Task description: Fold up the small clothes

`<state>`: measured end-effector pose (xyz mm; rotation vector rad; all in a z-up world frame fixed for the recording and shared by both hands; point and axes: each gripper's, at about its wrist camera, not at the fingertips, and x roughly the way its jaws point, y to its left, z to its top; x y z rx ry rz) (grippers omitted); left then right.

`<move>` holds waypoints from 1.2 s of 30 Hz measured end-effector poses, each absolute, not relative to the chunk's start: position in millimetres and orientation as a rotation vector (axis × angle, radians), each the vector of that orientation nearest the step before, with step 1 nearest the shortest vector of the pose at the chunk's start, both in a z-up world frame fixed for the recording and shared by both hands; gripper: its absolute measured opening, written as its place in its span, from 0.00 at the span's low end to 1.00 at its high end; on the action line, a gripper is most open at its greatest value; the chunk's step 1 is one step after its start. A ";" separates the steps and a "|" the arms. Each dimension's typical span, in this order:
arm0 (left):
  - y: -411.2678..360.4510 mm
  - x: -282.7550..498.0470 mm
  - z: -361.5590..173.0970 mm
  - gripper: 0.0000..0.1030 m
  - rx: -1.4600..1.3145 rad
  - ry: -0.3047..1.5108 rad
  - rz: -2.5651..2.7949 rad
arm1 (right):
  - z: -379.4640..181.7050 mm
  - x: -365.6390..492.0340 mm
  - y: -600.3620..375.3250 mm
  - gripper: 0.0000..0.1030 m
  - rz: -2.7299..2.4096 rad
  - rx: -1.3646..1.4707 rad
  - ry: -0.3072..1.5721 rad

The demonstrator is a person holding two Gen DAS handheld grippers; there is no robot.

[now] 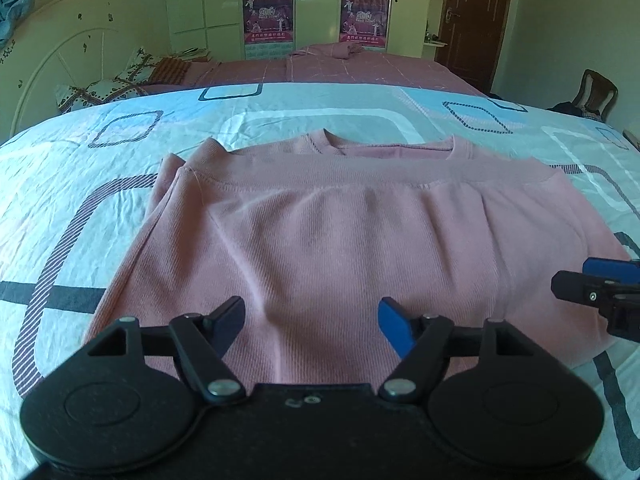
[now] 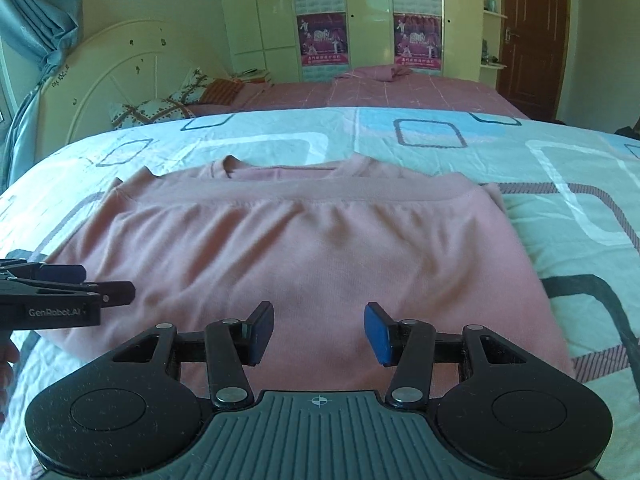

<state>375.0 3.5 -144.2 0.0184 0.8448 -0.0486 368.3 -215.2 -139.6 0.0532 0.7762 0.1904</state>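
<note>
Here, in the left wrist view, the left gripper [image 1: 311, 330] hangs low over the near edge of a pink sweater [image 1: 320, 240], its two blue-padded fingers [image 1: 394, 330] spread wide with nothing between them but the cloth seen underneath; whether the pads touch the fabric cannot be told. The sweater lies straight ahead of this tool, folded over on itself so that the ribbed hem [image 1: 360, 172] runs crosswise just short of the collar [image 1: 384, 148] at the far side, and a sleeve edge peeks out on the left. It rests on a bedsheet [image 1: 80, 208] printed with rounded squares. Off to the right of the tool, the right gripper [image 1: 592, 288] pokes in from the frame edge, near the sweater's right side. Beyond the bed are a second bed with a pink cover [image 1: 340, 68], a white headboard [image 1: 60, 60] and a brown door [image 1: 472, 20]. In the right wrist view, the right gripper [image 2: 319, 334] likewise sits over the sweater's [image 2: 300, 248] near edge, fingers [image 2: 376, 334] parted and holding nothing. The garment spreads ahead of it, hem [image 2: 300, 196] across, collar [image 2: 288, 170] farthest. To its left the left gripper [image 2: 80, 284] enters from the side over the sweater's left edge, and the sheet [image 2: 560, 208] lies open to the right.
</note>
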 end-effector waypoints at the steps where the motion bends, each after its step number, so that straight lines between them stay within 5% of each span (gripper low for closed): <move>1: 6.2 377.5 -146.4 0.70 0.018 0.852 -0.040 | -139.2 370.7 -209.4 0.49 0.193 0.049 0.774; 5: 18.2 381.7 -156.5 0.76 -0.004 0.888 -0.039 | -141.6 382.3 -188.3 0.49 0.194 0.037 0.778; 36: 64.6 360.0 -139.3 0.78 -0.097 0.934 -0.071 | -168.2 393.4 -165.1 0.53 0.091 -0.022 0.844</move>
